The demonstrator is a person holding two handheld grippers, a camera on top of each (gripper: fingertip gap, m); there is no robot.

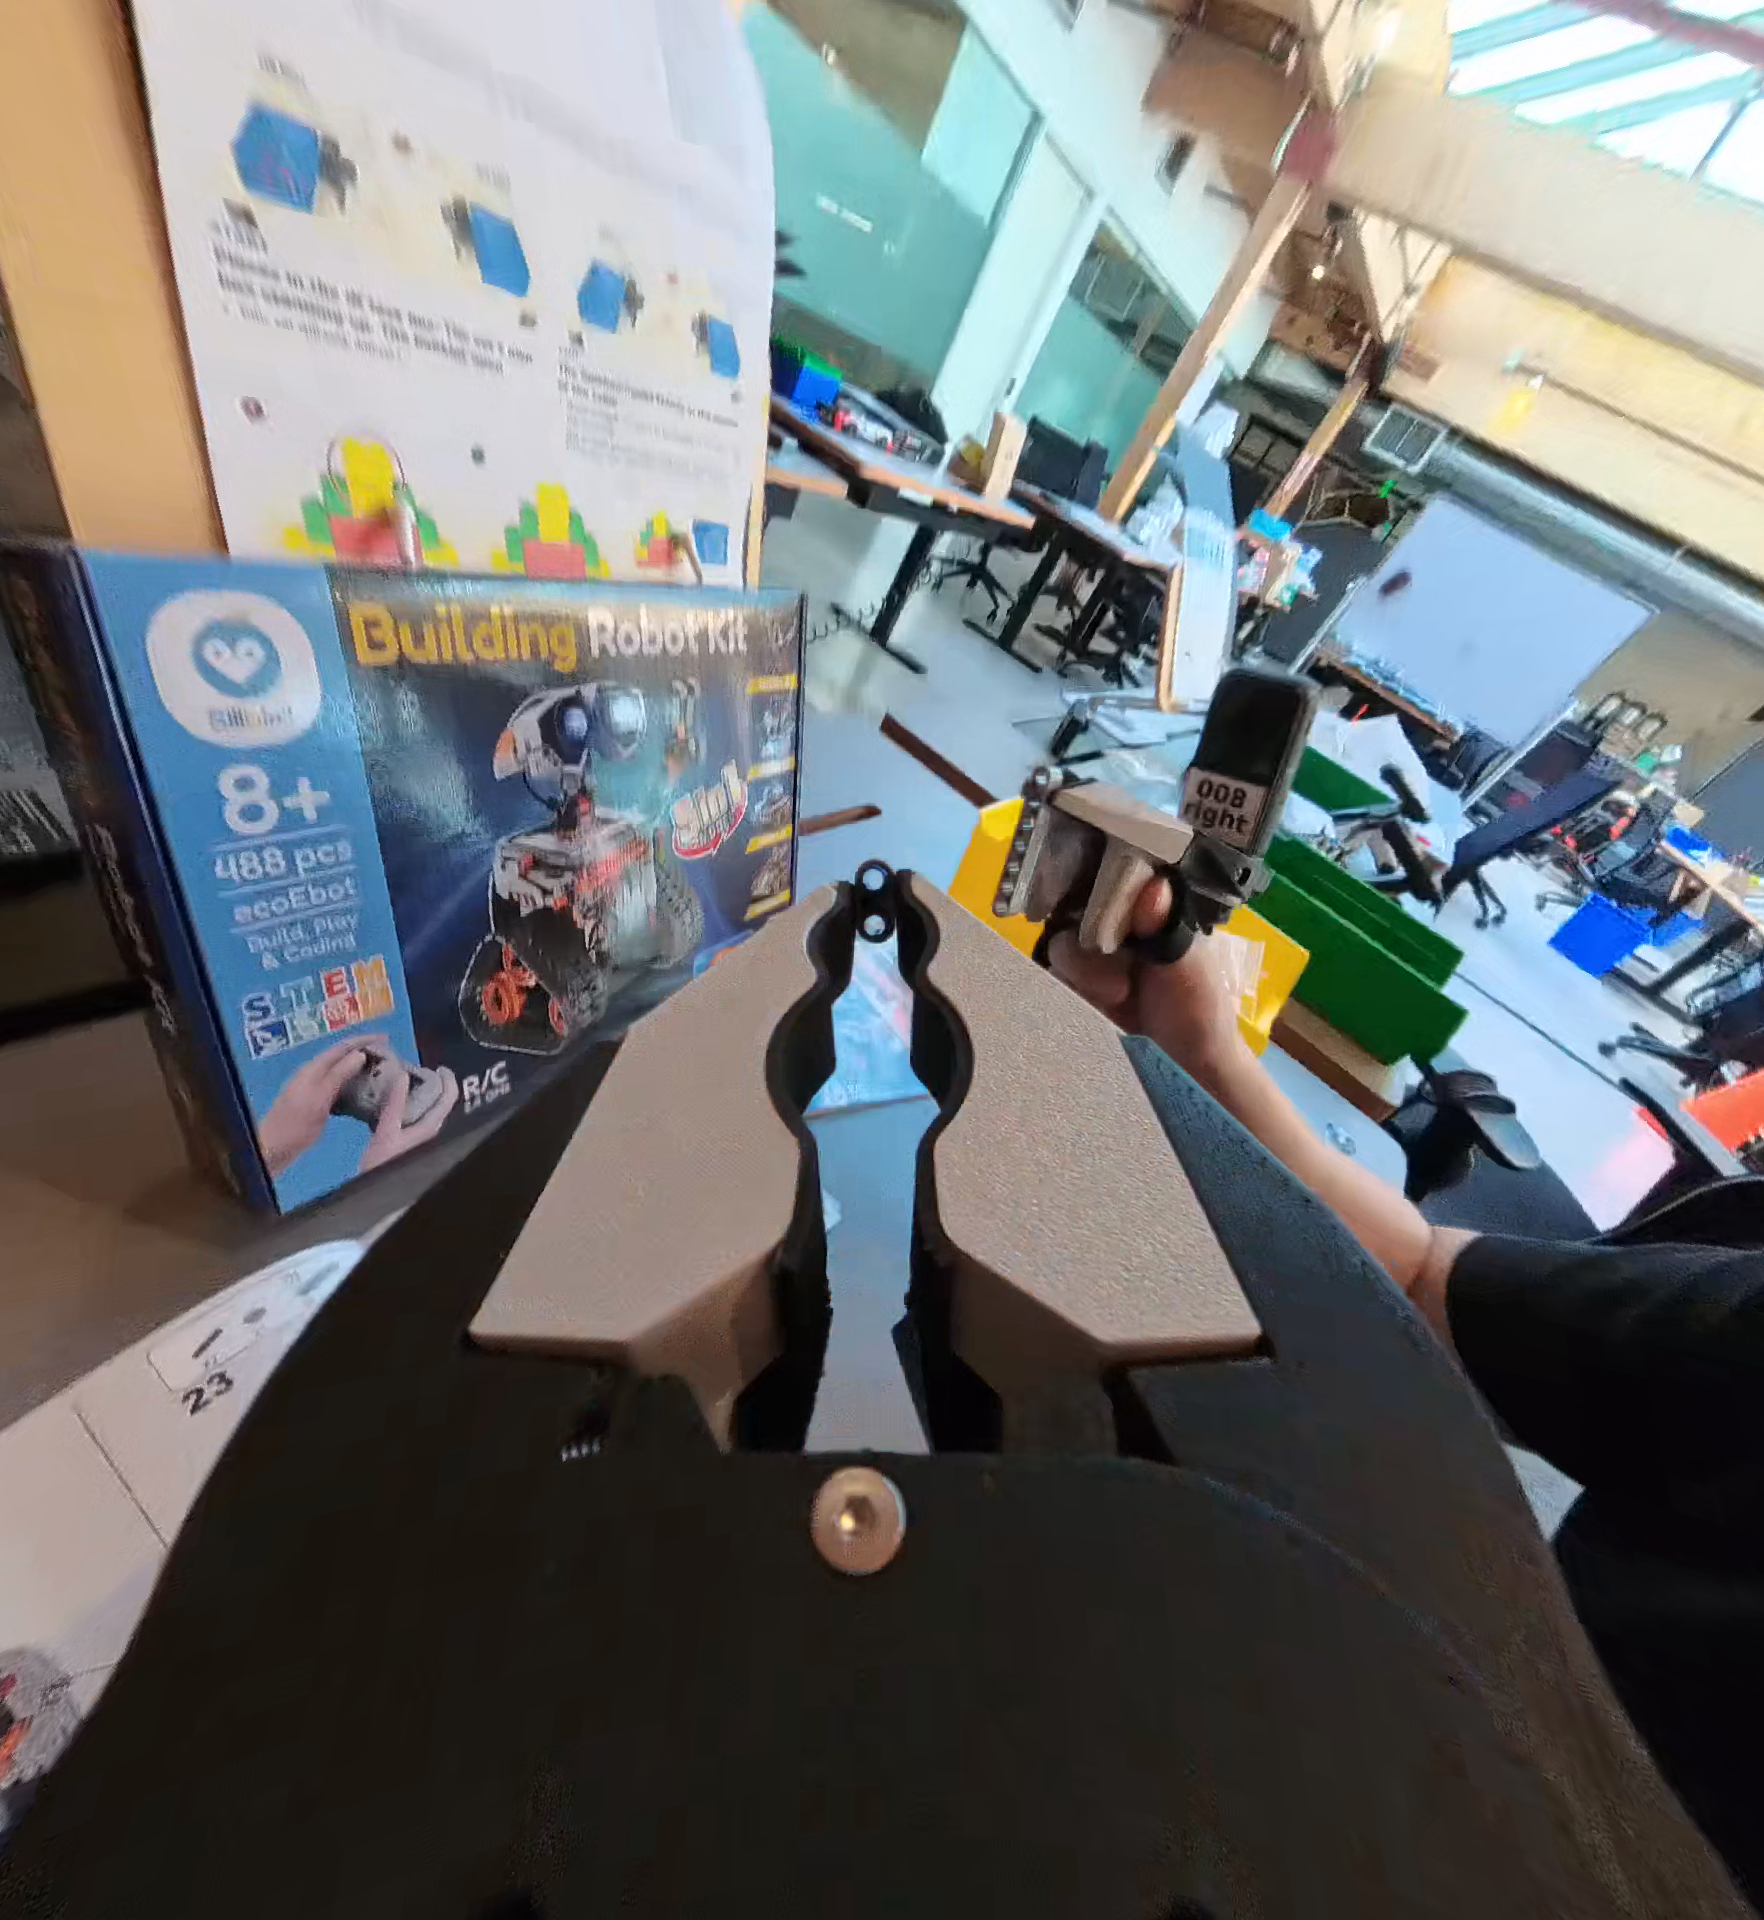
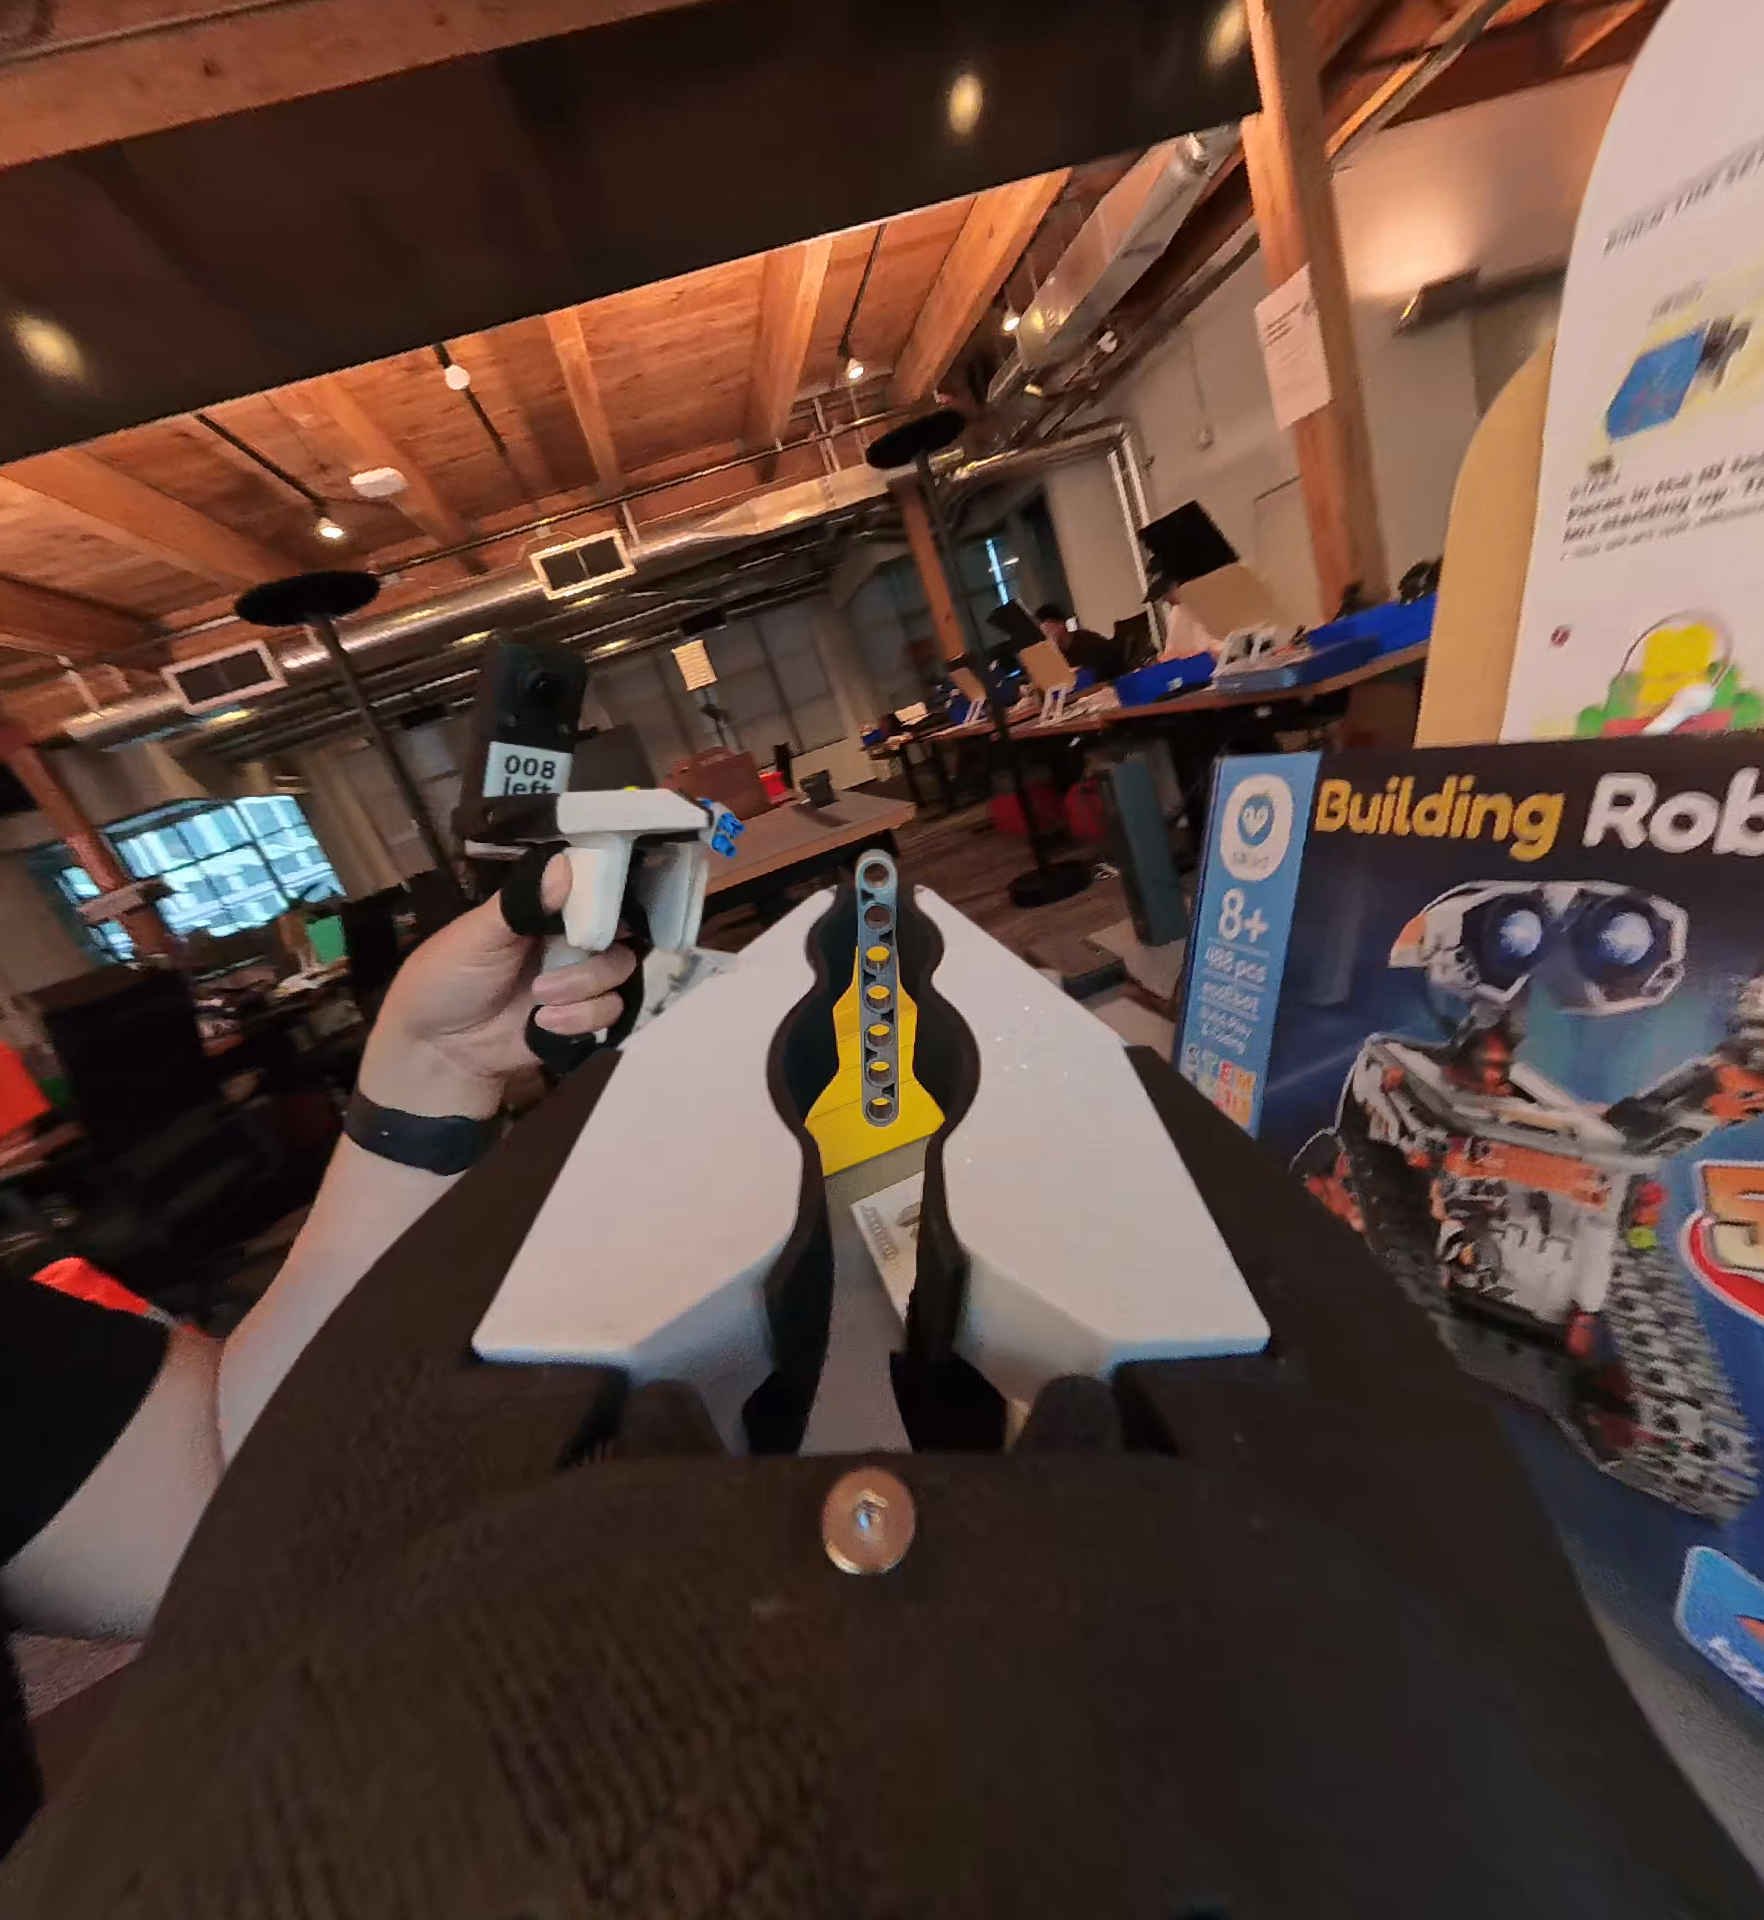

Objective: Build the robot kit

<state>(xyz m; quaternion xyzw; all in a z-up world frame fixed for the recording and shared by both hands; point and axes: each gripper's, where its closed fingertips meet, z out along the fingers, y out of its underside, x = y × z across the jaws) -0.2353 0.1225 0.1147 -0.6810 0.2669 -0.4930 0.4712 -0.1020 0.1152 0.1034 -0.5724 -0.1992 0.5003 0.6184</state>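
Note:
My left gripper (image 1: 873,896) is shut on a small black connector piece (image 1: 873,902) that sticks out at its tips. In the right wrist view, blue ends show at the left gripper's tips (image 2: 720,828). My right gripper (image 2: 876,883) is shut on a grey beam with a row of holes (image 2: 876,997), held upright between the fingers. The right gripper also shows in the left wrist view (image 1: 1025,857), held up in a hand to the right of my left gripper and apart from it. Both grippers are raised above the table.
A blue robot kit box (image 1: 442,862) (image 2: 1532,1039) stands upright against a board with a printed instruction sheet (image 1: 462,260). A yellow bin (image 1: 977,862) and green bins (image 1: 1377,956) sit behind the right gripper. An open booklet (image 1: 78,1455) lies at lower left. Left tips to right tips: about 15 centimeters.

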